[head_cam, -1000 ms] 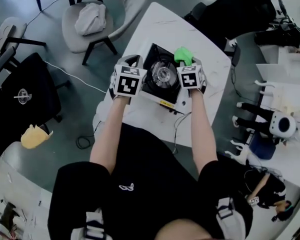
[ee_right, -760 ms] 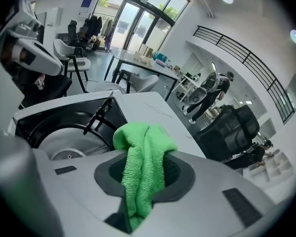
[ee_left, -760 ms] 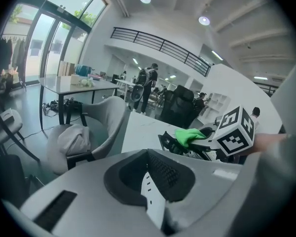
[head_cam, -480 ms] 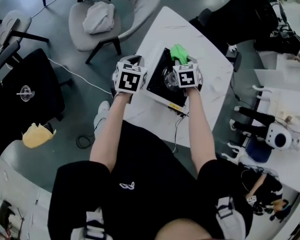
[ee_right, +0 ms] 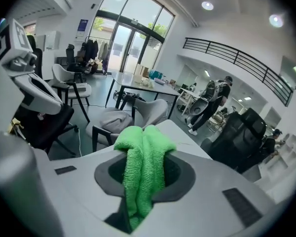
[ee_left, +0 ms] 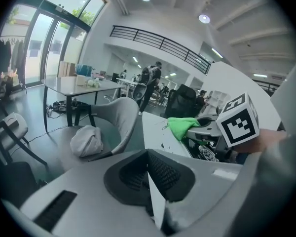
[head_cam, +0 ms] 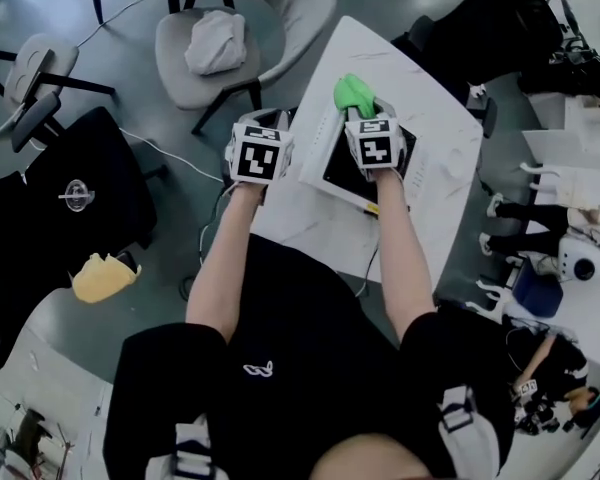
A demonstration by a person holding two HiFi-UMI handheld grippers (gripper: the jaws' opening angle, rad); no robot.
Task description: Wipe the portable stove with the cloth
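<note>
The portable stove (head_cam: 332, 160) stands tilted on the white table (head_cam: 435, 148), its white casing turned to the left and its black top facing right. My left gripper (head_cam: 280, 136) is at its left side; in the left gripper view this gripper (ee_left: 151, 184) is shut on a thin white edge of the stove (ee_left: 157, 204). My right gripper (head_cam: 366, 116) is over the stove's far edge, shut on the green cloth (head_cam: 353, 93). In the right gripper view the cloth (ee_right: 143, 159) hangs bunched between the jaws. The left gripper view also shows the cloth (ee_left: 181, 125) by the burner (ee_left: 207, 152).
A grey armchair (head_cam: 280, 8) with a white bundle (head_cam: 216, 44) stands just beyond the table's left corner. Black office chairs (head_cam: 70, 193) are on the left and behind the table. A white cable (head_cam: 170, 153) runs over the floor. A small white robot (head_cam: 578, 260) sits at the right.
The stove lay flat with its burner up; now it is tipped up on its side in my left gripper. My right gripper has carried the cloth left to the stove's far edge.
</note>
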